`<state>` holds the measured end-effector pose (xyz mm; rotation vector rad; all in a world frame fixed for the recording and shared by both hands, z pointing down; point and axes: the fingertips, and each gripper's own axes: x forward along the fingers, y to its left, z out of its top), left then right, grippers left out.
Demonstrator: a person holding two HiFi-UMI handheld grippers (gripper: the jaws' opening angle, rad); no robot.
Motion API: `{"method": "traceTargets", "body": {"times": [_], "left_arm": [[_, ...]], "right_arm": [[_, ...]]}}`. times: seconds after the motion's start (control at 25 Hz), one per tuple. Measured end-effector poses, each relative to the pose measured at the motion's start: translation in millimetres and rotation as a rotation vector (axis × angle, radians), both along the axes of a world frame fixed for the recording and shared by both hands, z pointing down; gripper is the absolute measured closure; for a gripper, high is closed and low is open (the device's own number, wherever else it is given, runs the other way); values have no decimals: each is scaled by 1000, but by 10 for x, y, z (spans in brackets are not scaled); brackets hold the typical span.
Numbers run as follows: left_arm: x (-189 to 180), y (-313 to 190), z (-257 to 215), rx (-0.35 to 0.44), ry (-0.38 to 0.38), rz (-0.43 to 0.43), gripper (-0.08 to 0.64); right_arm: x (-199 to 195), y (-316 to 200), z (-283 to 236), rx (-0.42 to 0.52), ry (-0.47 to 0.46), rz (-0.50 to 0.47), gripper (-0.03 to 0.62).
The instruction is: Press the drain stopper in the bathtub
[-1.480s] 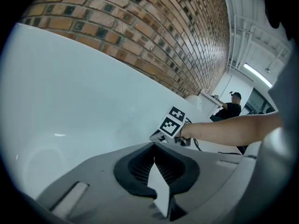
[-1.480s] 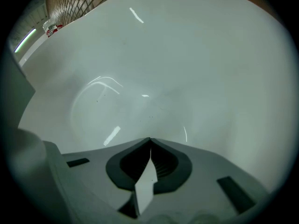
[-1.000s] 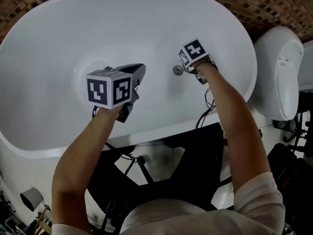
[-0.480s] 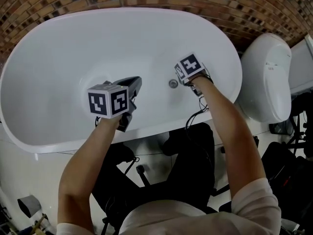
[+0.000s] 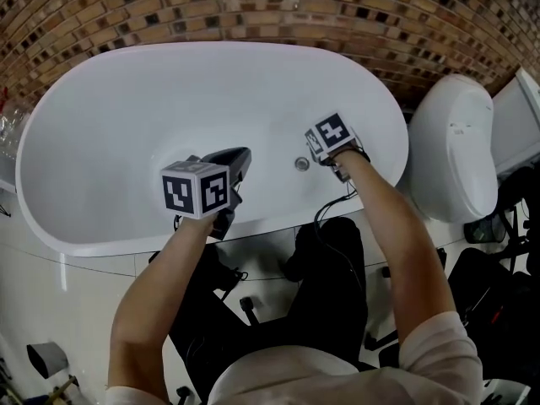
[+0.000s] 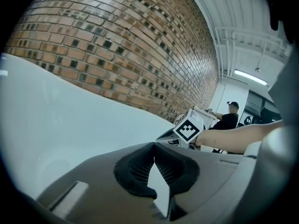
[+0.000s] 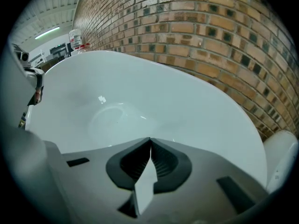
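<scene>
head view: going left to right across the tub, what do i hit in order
bathtub left wall → left hand-held gripper → drain stopper → right hand-held gripper → bathtub right rim → white toilet

Curved brick wall (image 5: 253, 2) at back. White toilet (image 5: 451, 150) at right, pale floor (image 5: 51, 285) below. Strip light (image 6: 250, 77) on white ceiling (image 6: 233, 22).

drain stopper (image 5: 302, 164) in bathtub (image 5: 118, 116), between left tongs (image 5: 239, 157) and right tongs (image 7: 150, 141)
</scene>
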<state>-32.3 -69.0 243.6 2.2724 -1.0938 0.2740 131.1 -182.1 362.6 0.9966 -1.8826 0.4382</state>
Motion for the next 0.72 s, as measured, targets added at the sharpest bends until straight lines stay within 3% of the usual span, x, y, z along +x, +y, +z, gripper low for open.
{"method": "traceTargets", "body": {"times": [0.72], "left_arm": [[-15, 482, -435, 75, 14, -7, 555]], "right_arm": [[34, 451, -611, 90, -33, 5, 574]]}}
